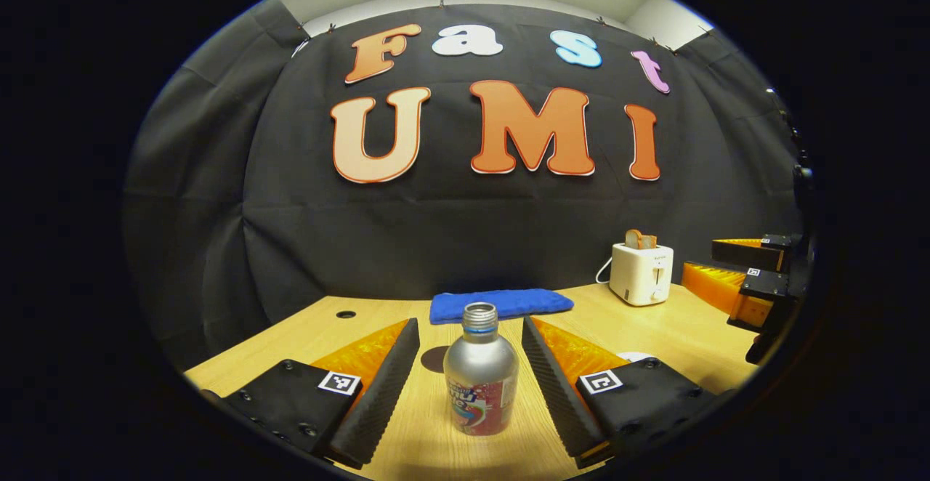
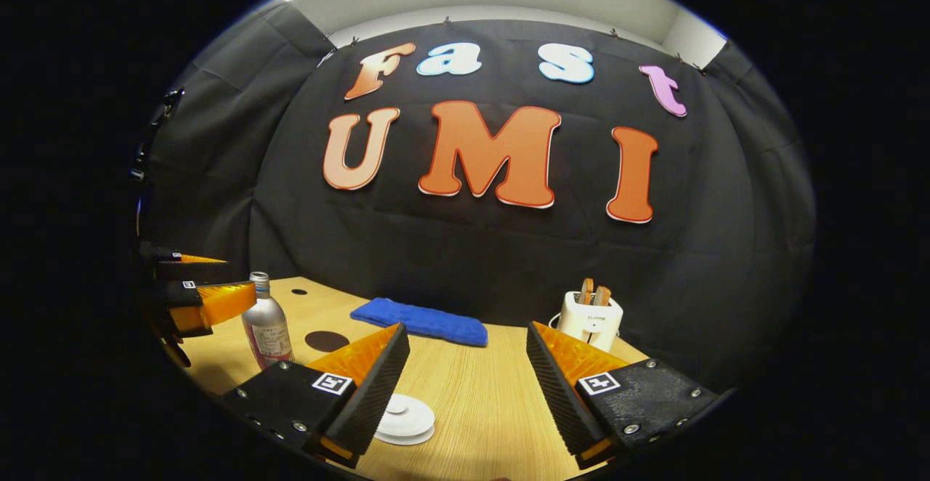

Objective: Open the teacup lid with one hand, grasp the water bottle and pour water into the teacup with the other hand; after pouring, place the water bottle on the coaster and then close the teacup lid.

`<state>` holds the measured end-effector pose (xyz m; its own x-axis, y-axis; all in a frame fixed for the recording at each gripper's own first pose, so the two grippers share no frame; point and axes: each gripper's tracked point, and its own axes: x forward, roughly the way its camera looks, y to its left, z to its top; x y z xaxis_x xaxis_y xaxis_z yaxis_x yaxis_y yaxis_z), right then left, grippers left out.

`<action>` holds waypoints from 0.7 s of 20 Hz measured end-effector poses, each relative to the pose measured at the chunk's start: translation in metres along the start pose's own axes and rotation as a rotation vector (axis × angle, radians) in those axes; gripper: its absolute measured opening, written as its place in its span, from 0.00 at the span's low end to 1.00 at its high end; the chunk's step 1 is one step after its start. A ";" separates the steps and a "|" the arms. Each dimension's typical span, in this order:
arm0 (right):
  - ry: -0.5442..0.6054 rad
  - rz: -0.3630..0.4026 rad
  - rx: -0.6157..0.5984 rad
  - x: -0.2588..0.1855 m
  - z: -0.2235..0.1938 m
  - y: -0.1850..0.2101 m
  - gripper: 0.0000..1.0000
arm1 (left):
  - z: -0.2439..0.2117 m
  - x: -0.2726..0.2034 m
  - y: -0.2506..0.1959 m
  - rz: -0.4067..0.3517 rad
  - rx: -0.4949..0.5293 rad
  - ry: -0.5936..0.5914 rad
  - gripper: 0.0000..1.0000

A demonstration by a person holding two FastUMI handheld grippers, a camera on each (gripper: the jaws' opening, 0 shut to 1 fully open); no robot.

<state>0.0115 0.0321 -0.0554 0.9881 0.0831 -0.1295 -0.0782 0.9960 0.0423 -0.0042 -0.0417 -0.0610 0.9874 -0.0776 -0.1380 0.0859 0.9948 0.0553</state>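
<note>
Both grippers stood open: the left [image 1: 471, 365] straddled the bottle [image 1: 480, 379] mid-table without touching it, the right [image 2: 468, 379] hovered above the lid [image 2: 405, 418] near the front edge. Neither grasp was made yet; closing on each looked next.

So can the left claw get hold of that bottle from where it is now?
Probably yes. The bottle stands upright between the open fingers of the left claw, with a gap on each side and nothing in between, so closing should catch it.

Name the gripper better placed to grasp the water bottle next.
Left. The water bottle stands upright between the open left gripper's fingers, untouched. The right gripper hovers open over the white teacup lid, with the bottle off to its side.
</note>
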 end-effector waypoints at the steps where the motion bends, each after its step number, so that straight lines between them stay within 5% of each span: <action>1: 0.017 0.016 0.005 0.002 -0.006 0.005 0.97 | -0.006 0.001 -0.001 -0.004 -0.006 0.013 0.89; 14: 0.284 0.136 0.000 0.018 -0.099 0.049 0.88 | -0.066 0.017 -0.009 -0.030 -0.024 0.154 0.94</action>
<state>0.0124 0.0858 -0.1540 0.8920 0.2215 -0.3941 -0.2077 0.9751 0.0780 0.0030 -0.0480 -0.1289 0.9522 -0.0984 -0.2893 0.1105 0.9936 0.0255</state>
